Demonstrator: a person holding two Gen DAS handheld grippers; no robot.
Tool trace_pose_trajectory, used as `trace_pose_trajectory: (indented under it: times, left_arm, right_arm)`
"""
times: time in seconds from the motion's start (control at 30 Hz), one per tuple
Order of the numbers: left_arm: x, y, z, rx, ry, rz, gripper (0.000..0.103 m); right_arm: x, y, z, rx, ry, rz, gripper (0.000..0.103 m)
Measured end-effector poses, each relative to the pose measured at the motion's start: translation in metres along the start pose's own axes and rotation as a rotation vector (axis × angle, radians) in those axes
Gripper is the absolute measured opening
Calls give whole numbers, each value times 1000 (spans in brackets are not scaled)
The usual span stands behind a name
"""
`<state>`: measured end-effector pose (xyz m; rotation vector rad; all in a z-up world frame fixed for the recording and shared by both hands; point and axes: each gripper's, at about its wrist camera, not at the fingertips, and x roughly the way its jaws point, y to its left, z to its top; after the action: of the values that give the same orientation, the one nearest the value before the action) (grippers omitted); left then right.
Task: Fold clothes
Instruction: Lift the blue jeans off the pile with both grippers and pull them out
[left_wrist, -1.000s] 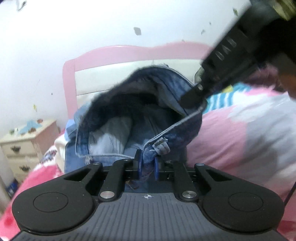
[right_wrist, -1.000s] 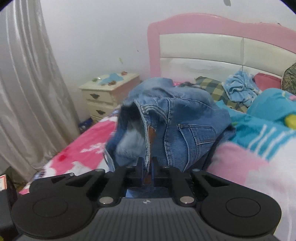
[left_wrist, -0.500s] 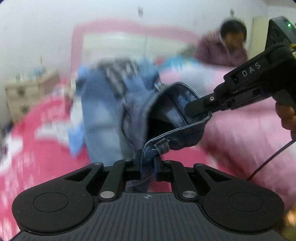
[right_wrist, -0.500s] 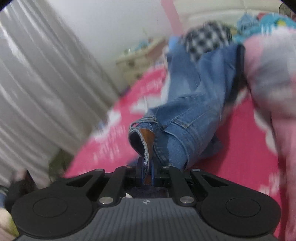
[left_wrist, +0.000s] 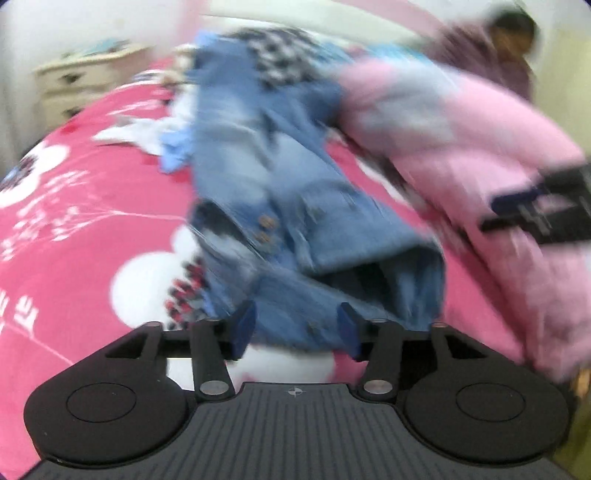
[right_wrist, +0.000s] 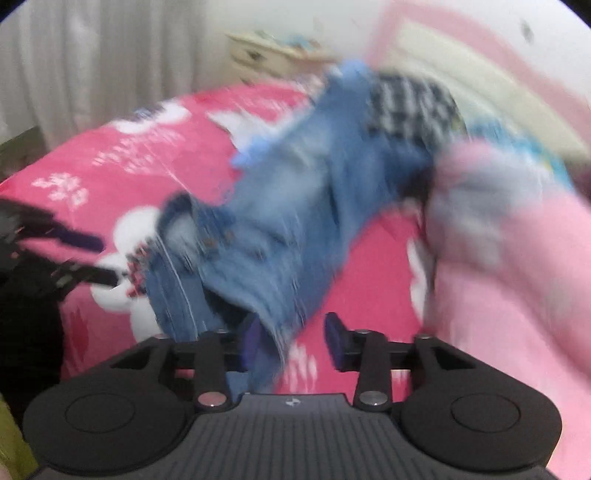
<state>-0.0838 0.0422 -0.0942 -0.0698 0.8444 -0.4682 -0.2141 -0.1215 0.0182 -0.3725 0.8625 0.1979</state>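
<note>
Step in hand, as I judge it: lay-out of the faded blue denim jeans on the bed, ahead of the first fold. Both frames are smeared by motion, so fine detail is unreliable. The jeans lie stretched lengthwise on the bright pink printed bedspread, waistband end nearest the cameras, legs running away toward the headboard. Left gripper: jaws have just been opening and now stand apart; waistband denim lies between the blue pads, but they do not press on it. Right gripper: likewise just been opening, jaws apart, a denim edge hanging by the left-hand pad, no clamp visible. So the garment reads as released. Next move probably calls for checking that the jeans lie flat, then re-gripping one side at waistband and leg to bring one leg over the other; the bunched waistband may need smoothing first. View differences: left wrist shows the open waistband mouth, the pale pink quilt heaped just beside the jeans, and a person seated far back; right wrist shows the grey curtain and cream nightstand, and the left gripper from the side.
</note>
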Motion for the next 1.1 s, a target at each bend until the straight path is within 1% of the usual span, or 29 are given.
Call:
trace_pose_trajectory:
  times: [0.03, 0.07, 0.1, 0.13, 0.2, 0.23, 0.3, 0.33, 0.37, 0.4, 0.43, 0.47, 0.5, 0.53, 0.6, 0.63, 0.67, 0.73, 0.77, 0.83, 0.9, 1.0, 1.07, 1.1]
  left_arm:
    - [5, 6, 7, -40, -20, 20, 62]
    - [19, 13, 17, -49, -14, 46, 64]
    - [29, 17, 23, -52, -8, 77, 64]
    - [39, 21, 27, -54, -2, 110, 64]
    - [62, 32, 37, -72, 32, 130, 64]
    - [72, 39, 40, -83, 48, 125, 64]
    - [89, 48, 41, -91, 84, 122, 63]
    - [98, 51, 42, -87, 106, 120, 60]
    - [108, 54, 43, -83, 128, 119, 55]
    - [101, 53, 34, -79, 146, 116, 53]
    - [100, 54, 32, -86, 156, 111, 51]
    - [102, 56, 31, -95, 165, 106, 48]
    - [98, 57, 28, -106, 165, 100, 48]
    - [92, 57, 22, -113, 165, 93, 48]
    - [73, 52, 6, -126, 170, 92, 48]
    - [69, 49, 2, -127, 173, 93, 45]
    - [68, 46, 0, -124, 175, 100, 35]
    - [66, 37, -5, -113, 170, 126, 21]
    - [62, 33, -6, -106, 156, 157, 9]
    - [49, 27, -3, -99, 110, 150, 8]
    - [22, 15, 6, -45, 38, 141, 7]
    - [-24, -1, 22, 55, -35, 128, 6]
    - [-55, -6, 26, 126, -50, 127, 6]
    - [-66, -7, 24, 165, -47, 129, 6]
  right_arm:
    - [6, 9, 6, -59, -19, -4, 55]
    - [13, 18, 10, -125, -33, -5, 59]
    - [26, 28, 11, -221, -29, 0, 61]
    - [40, 40, 11, -333, -22, 6, 65]
    - [64, 59, 6, -532, -21, -10, 71]
    - [76, 64, 2, -606, -13, -20, 73]
    - [101, 74, -6, -745, 8, -39, 73]
    - [114, 76, -9, -786, 34, -47, 72]
    - [127, 75, -12, -821, 59, -55, 63]
    - [136, 74, -15, -843, 71, -73, 54]
    - [141, 72, -13, -837, 72, -96, 38]
    - [138, 65, -7, -785, 69, -96, 23]
    - [134, 57, 0, -718, 65, -96, 17]
    - [123, 43, 10, -597, 55, -95, 10]
    - [101, 15, 30, -355, 35, -92, 8]
    - [90, -3, 35, -227, 27, -88, 7]
    - [78, -23, 38, -97, 20, -81, 7]
    - [58, -62, 35, 127, 12, -56, 6]
    - [49, -81, 31, 225, 11, -39, 6]
    - [31, -115, 17, 394, 9, 5, 6]
    - [9, -135, 3, 486, 4, 37, 6]
    - [-23, -145, -14, 578, 14, 101, 6]
    - [-45, -144, -28, 639, 36, 170, 7]
    - [-54, -138, -37, 649, 55, 195, 7]
